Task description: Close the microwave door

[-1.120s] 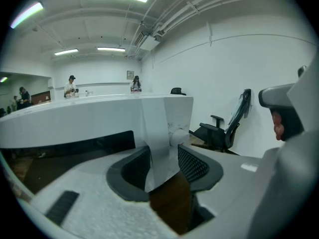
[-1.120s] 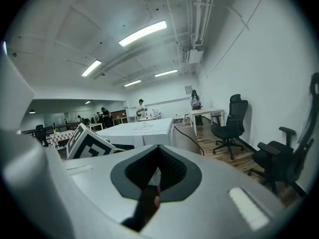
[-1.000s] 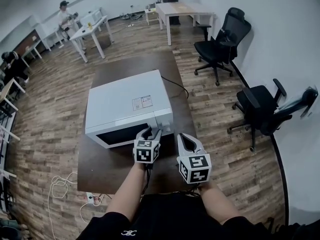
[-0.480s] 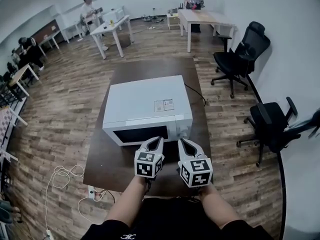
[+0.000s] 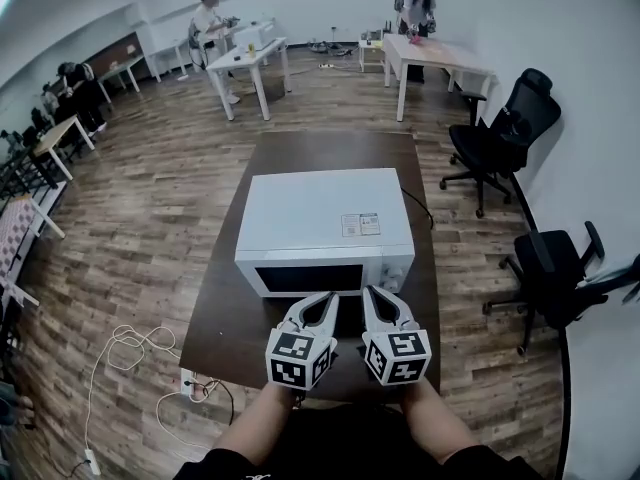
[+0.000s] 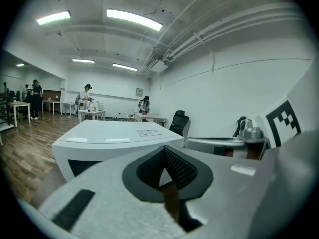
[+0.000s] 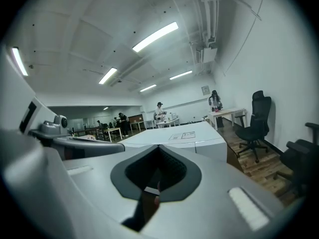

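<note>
A white microwave (image 5: 325, 218) stands on the dark brown table (image 5: 330, 148), its dark-windowed door (image 5: 305, 278) flush with the front. Both grippers hover side by side just in front of it, near the table's front edge, touching nothing. My left gripper (image 5: 325, 303) is shut and empty, and so is my right gripper (image 5: 372, 298). In the left gripper view the microwave (image 6: 109, 138) lies ahead and left of the closed tips of the left gripper (image 6: 167, 151). In the right gripper view the microwave (image 7: 184, 136) sits just beyond the closed tips of the right gripper (image 7: 158, 148).
Two black office chairs (image 5: 495, 133) (image 5: 560, 268) stand right of the table. A black cord (image 5: 420, 203) leaves the microwave's right side. White tables (image 5: 245, 63) with people at them stand at the back. Loose cables (image 5: 130, 353) lie on the wooden floor, front left.
The left gripper's jaws stood open against the microwave's front a second ago and are now shut. Both grippers have drawn back from the microwave toward me.
</note>
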The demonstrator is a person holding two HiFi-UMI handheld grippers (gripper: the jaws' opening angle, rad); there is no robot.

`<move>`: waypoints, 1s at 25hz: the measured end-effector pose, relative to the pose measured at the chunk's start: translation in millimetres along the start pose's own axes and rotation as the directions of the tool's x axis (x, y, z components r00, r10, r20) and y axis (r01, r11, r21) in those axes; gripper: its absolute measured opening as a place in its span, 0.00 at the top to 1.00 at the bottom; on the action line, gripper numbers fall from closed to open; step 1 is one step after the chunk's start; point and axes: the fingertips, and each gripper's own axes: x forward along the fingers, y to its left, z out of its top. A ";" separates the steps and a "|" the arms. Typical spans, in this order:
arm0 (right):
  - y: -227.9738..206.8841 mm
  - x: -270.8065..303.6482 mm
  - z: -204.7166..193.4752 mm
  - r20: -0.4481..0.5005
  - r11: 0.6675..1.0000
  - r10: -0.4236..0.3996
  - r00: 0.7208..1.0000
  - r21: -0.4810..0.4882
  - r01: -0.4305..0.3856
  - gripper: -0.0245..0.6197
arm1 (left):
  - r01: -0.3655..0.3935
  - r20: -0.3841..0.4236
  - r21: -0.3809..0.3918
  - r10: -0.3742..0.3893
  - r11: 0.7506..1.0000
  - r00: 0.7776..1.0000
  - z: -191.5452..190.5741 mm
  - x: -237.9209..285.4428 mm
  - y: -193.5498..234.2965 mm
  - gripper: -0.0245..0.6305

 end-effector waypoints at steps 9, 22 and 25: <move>25.6 8.8 0.2 -0.002 1.000 -0.006 1.000 0.018 0.006 0.95 | -0.031 0.000 -0.030 0.031 0.999 1.000 5.1 -24.0 33.2 0.95; 50.9 15.7 -4.2 -0.011 1.000 0.000 1.000 0.009 0.000 0.95 | -0.067 -0.031 -0.031 0.066 0.997 0.997 -9.4 -41.2 63.7 0.94; 51.4 16.9 -3.2 -0.011 1.000 -0.008 1.000 0.011 0.008 0.95 | -0.054 -0.036 -0.009 0.054 0.998 0.998 -8.7 -38.8 58.7 0.94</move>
